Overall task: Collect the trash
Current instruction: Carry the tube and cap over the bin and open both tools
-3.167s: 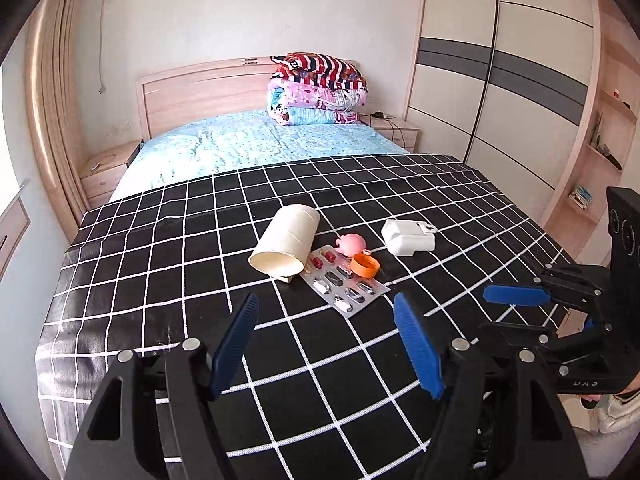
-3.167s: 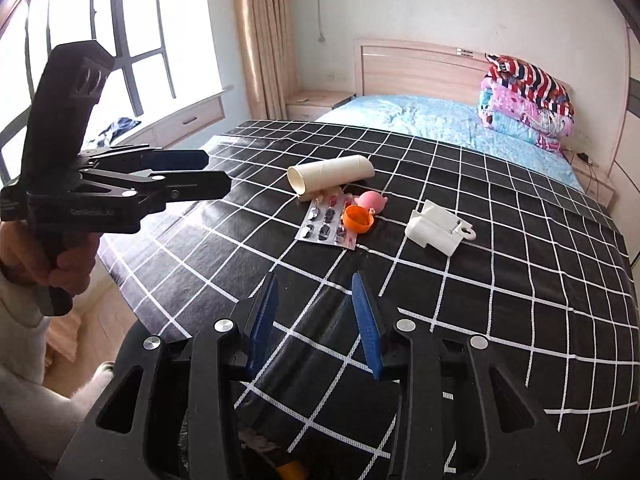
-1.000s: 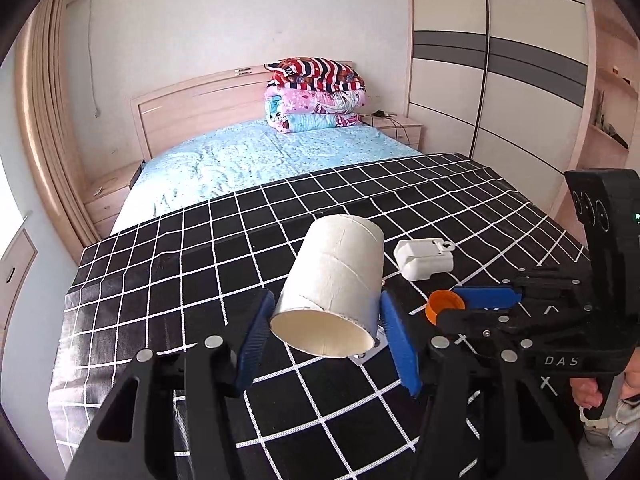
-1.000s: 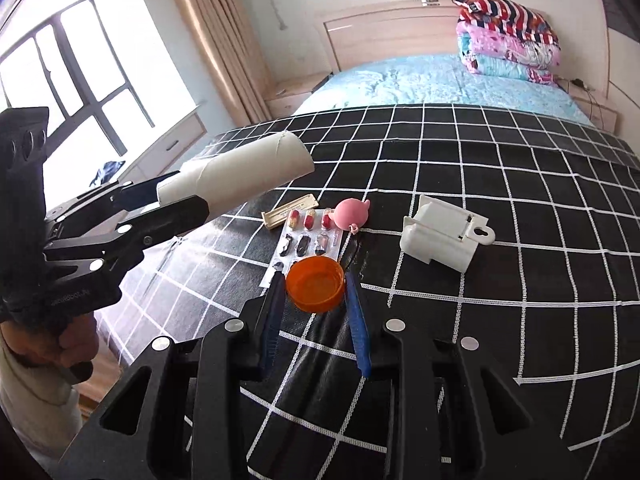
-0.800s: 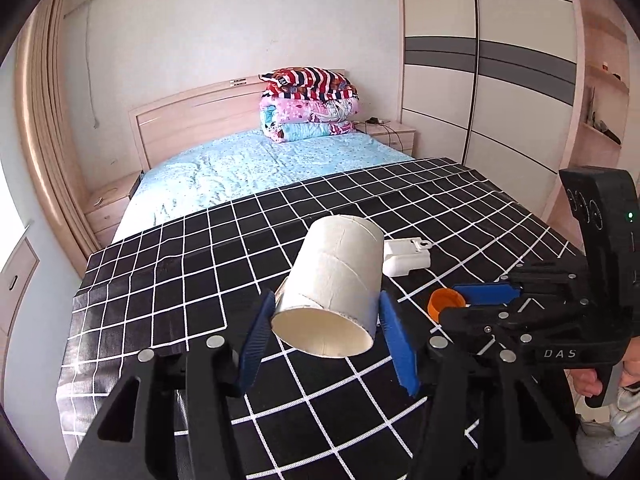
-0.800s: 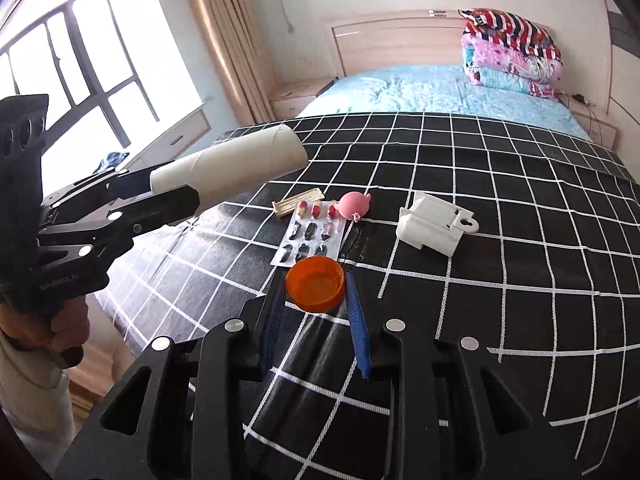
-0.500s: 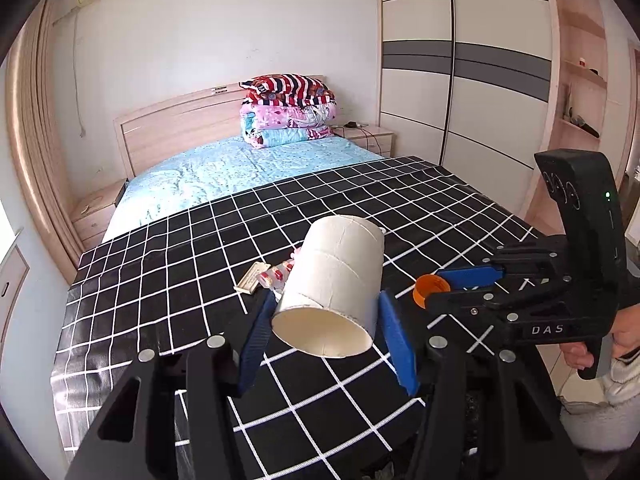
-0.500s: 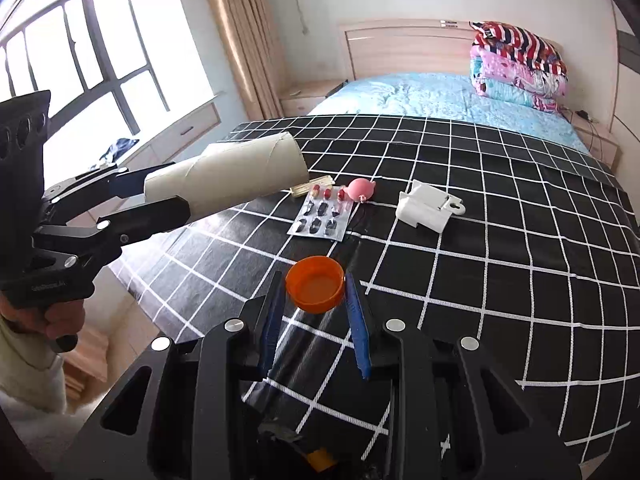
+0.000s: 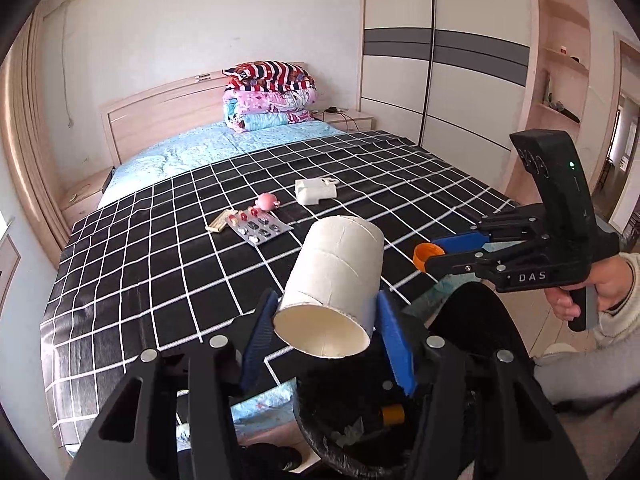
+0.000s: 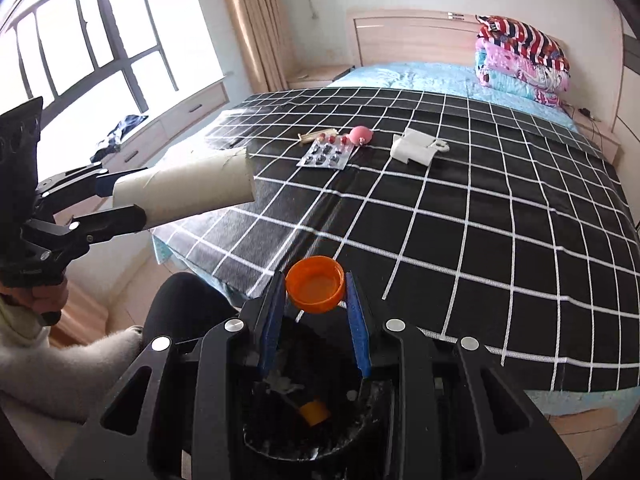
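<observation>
My left gripper (image 9: pixel 326 330) is shut on a white cardboard tube (image 9: pixel 334 290), held off the foot of the bed above a black trash bin (image 9: pixel 348 440). The tube also shows in the right wrist view (image 10: pixel 184 190). My right gripper (image 10: pixel 315 312) is shut on an orange bottle cap (image 10: pixel 315 283) above the same bin (image 10: pixel 312 420), which holds scraps and a small orange piece. On the bed lie a pill blister pack (image 9: pixel 260 229), a pink round item (image 9: pixel 266 201), a white plastic piece (image 9: pixel 316 191) and a small beige strip (image 9: pixel 219 222).
The bed carries a black checked cover (image 9: pixel 160 248) over a blue sheet, with folded quilts (image 9: pixel 268 94) at the headboard. A wardrobe (image 9: pixel 432 60) stands on the right, a window and curtain (image 10: pixel 248 20) on the left. The person's dark-clad knee (image 10: pixel 180 304) is beside the bin.
Both grippers have pulled back from the bed with the tube and the cap. The trash bin has come into view beneath them.
</observation>
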